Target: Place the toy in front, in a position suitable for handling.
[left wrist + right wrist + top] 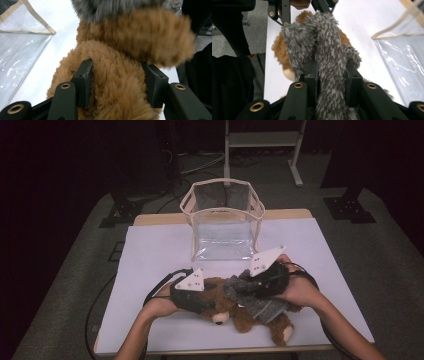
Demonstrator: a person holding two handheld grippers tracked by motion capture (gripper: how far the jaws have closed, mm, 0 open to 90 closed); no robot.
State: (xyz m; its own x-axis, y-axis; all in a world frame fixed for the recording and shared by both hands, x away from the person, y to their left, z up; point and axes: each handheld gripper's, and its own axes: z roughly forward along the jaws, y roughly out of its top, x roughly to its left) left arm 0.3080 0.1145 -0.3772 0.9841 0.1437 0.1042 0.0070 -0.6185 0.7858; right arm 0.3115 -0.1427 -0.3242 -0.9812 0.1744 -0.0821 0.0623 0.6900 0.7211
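A: What's on the bench rn?

B: Brown teddy bear lying near the front edge, w/ a grey fuzzy scarf draped over its middle. Head points toward the person, one foot sticks out to the right.

A: And the grippers?

B: Left gripper has its jaws clamped on the bear's brown plush body, fur bulging between the pads. Right gripper has its jaws pinched tight on a strand of the grey scarf, which runs from the jaws up to the bear. In the high view both hands sit right on the toy, left gripper at its head end, right gripper over the scarf.

A: So which step is this?

B: Looks like working the scarf on the bear: one side steadies, the other handles the fabric. Can't tell if it's going on or coming off.

A: Anything else nearby?

B: Clear plastic bag w/ beige trim stands open behind the bear, apart from it, on the white bench.

A: Next move?

B: Prob. left keeps the body pinned while right pulls the scarf end along; needs a firm pinch, since fuzzy fabric may slip.
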